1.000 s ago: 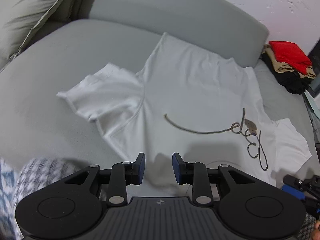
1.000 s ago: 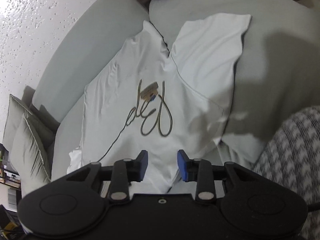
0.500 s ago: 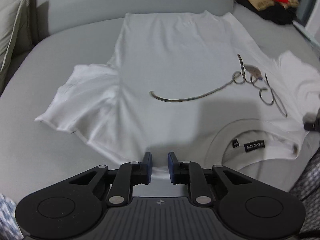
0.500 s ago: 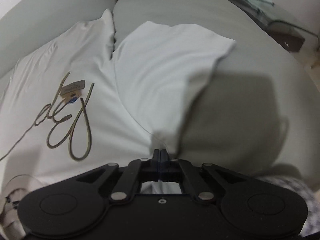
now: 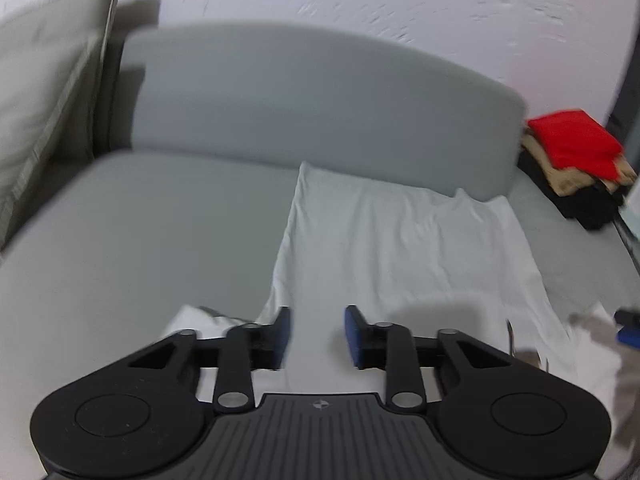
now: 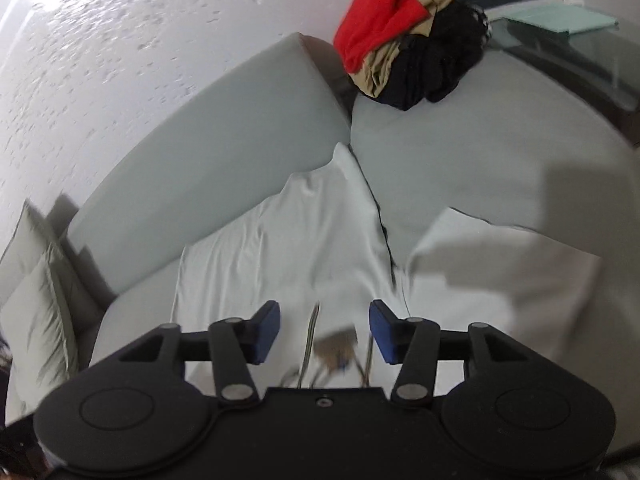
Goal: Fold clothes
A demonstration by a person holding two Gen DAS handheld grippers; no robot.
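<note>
White T-shirt spread flat on grey sofa, both grippers released above its near end.

Large grey fabric sofa (image 5: 160,240) carries the white cotton T-shirt with a script print (image 5: 400,248): hem end up against the curved backrest (image 5: 320,92), right sleeve (image 6: 500,264) splayed out over the seat, left sleeve only partly showing under the left gripper (image 5: 316,336). Left gripper's jaws apart, nothing between them; right gripper (image 6: 324,330) also spread wide and empty, hovering over the print. Shirt lies unfolded, so likely a side or sleeve fold is due; next move needs a pinch on an edge, which one I can't tell. Free seat room left of the shirt and to the right past the sleeve; backrest blocks the far side. Small pile of red, tan and black clothes (image 6: 408,32) sits at the far right corner, well apart. Both views blurred.
</note>
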